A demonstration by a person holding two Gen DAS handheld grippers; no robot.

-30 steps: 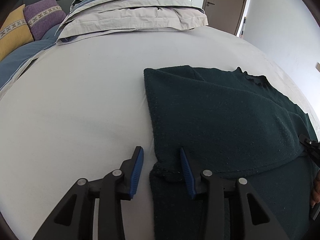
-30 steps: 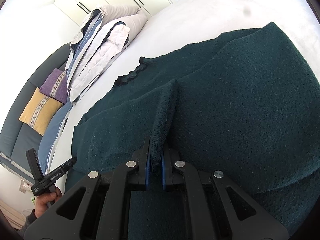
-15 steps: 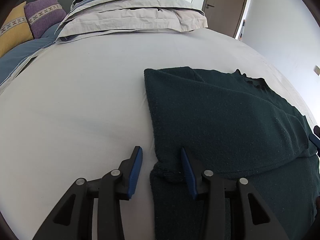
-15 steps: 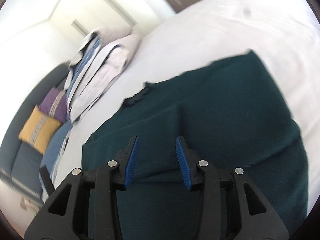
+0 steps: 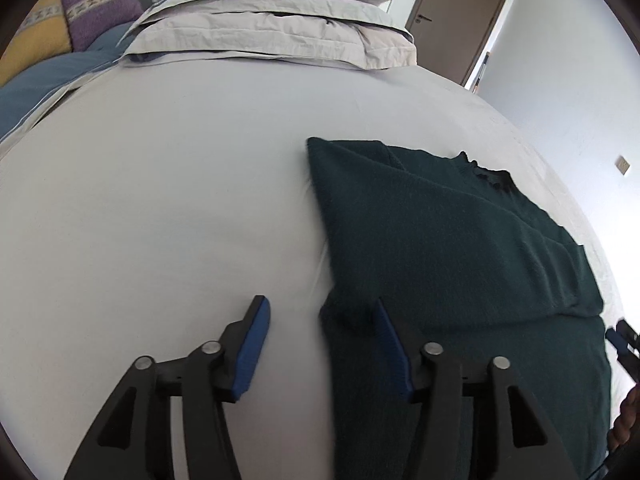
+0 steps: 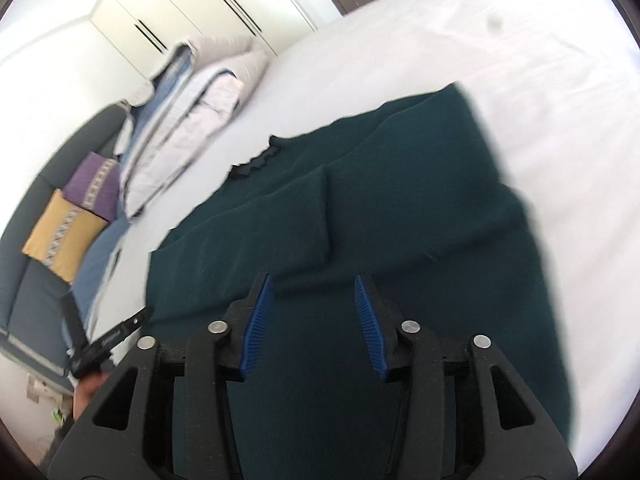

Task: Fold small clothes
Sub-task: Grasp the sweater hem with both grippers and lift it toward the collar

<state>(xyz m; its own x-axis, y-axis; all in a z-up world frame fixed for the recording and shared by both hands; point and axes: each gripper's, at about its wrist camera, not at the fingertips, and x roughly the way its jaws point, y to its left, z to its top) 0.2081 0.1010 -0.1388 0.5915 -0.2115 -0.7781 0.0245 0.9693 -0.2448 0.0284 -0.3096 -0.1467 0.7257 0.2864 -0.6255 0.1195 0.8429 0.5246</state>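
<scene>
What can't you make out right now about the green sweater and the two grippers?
- Sweater near hem: left wrist view, cut off by the bottom edge and covered by the left gripper.
- Sweater's far edge: right wrist view, smeared by motion blur.
- Right gripper: left wrist view, only a tip shows at the frame edge; its own view shows it open.
- Contact of the left fingers with the cloth: not decidable.

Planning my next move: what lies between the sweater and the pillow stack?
Only bare white sheet between the green sweater and the pillow stack, per the left wrist view.
</scene>
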